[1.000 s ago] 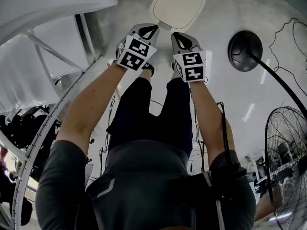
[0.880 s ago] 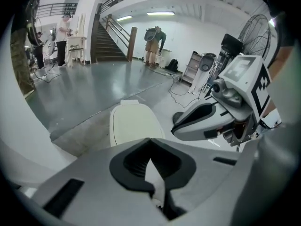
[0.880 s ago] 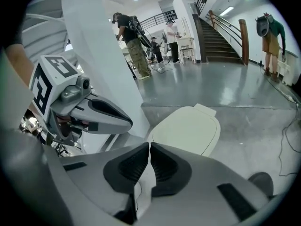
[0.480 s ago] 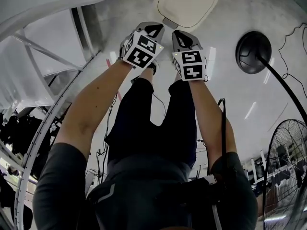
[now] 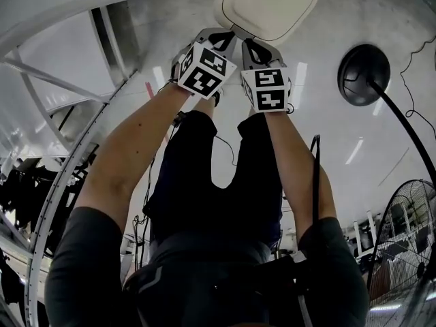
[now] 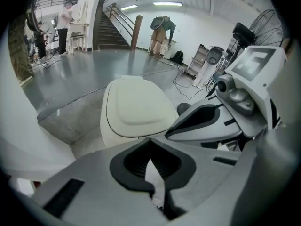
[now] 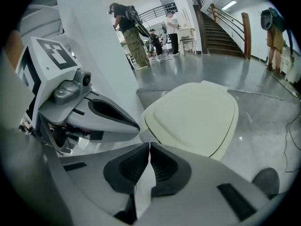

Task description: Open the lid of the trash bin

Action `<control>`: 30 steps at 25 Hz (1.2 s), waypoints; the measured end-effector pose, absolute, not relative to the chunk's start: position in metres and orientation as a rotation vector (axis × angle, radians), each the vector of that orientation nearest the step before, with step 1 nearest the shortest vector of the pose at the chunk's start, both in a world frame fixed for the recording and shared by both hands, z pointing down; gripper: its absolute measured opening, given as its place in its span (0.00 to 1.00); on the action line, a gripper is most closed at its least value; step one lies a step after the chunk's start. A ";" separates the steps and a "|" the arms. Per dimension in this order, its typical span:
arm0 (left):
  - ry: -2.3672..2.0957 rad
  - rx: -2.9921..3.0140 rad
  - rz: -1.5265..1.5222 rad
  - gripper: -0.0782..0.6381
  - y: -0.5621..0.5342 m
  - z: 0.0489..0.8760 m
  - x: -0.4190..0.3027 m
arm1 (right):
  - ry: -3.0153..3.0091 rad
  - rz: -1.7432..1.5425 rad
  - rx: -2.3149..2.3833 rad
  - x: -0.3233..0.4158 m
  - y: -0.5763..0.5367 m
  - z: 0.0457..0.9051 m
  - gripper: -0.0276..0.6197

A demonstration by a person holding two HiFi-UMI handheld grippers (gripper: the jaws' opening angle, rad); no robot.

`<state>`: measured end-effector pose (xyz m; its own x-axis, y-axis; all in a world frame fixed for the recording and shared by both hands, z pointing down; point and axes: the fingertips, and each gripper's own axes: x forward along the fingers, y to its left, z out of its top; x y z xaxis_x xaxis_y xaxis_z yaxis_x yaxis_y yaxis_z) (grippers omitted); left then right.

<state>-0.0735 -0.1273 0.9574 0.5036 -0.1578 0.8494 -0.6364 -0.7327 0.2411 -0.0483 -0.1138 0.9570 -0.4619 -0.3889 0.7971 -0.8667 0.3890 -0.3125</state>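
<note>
A trash bin with a cream-white lid (image 5: 267,9) stands on the grey floor ahead, lid down flat. In the head view my left gripper (image 5: 222,37) and right gripper (image 5: 253,44) hang side by side just short of the lid's near edge, neither touching it. The left gripper view has the lid (image 6: 136,106) right beyond my left gripper (image 6: 149,142), whose jaws are shut on nothing, with the right gripper's body (image 6: 211,119) alongside. In the right gripper view my right gripper (image 7: 149,146) is shut and empty, just short of the lid (image 7: 195,117).
A black round stand base (image 5: 363,72) with a pole lies right of the bin, and a wire-caged fan (image 5: 403,251) stands further right. White framed panels (image 5: 54,87) fill the left. Cables (image 5: 415,53) trail on the floor. People and a staircase (image 6: 113,29) are far off.
Both grippers have moved forward toward the bin, and the lid now shows more fully. Their jaws stay shut.
</note>
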 end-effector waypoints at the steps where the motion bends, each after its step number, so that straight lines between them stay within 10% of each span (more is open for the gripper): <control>1: -0.653 2.210 1.173 0.12 -0.129 0.960 -0.073 | -2.018 0.979 1.072 -0.049 -0.115 0.960 0.09; 30: -0.603 2.131 1.142 0.12 -0.131 0.963 -0.074 | -1.934 1.080 1.102 -0.042 -0.127 0.965 0.08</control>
